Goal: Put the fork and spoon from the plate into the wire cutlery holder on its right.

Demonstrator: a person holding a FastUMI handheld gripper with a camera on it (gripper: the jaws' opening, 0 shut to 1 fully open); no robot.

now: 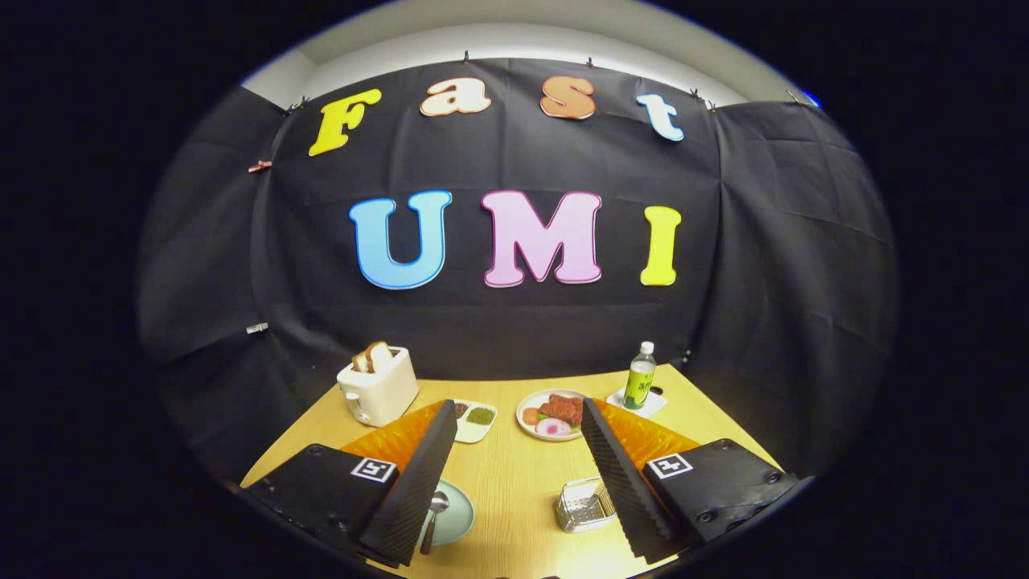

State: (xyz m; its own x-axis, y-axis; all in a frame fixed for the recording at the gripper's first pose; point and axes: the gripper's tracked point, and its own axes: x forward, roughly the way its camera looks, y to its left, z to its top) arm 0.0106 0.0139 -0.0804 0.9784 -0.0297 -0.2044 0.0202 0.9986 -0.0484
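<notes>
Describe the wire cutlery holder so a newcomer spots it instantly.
On the wooden table, look near the open hand-held gripper, far from the toaster and food plate at the back. The wire cutlery holder sits against the inner face of the right-hand finger: the one silvery mesh basket, unlike the blue plate opposite.

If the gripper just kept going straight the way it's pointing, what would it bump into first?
Probably bare table: the open gripper has nothing between its fingers. Farther on, the plate of food lies near that line, though depth is hard to judge.

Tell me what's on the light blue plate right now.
A spoon lies on the plate, bowl end toward the far rim. The open gripper's left finger covers the rest of the plate, so I can't confirm the fork.
</notes>
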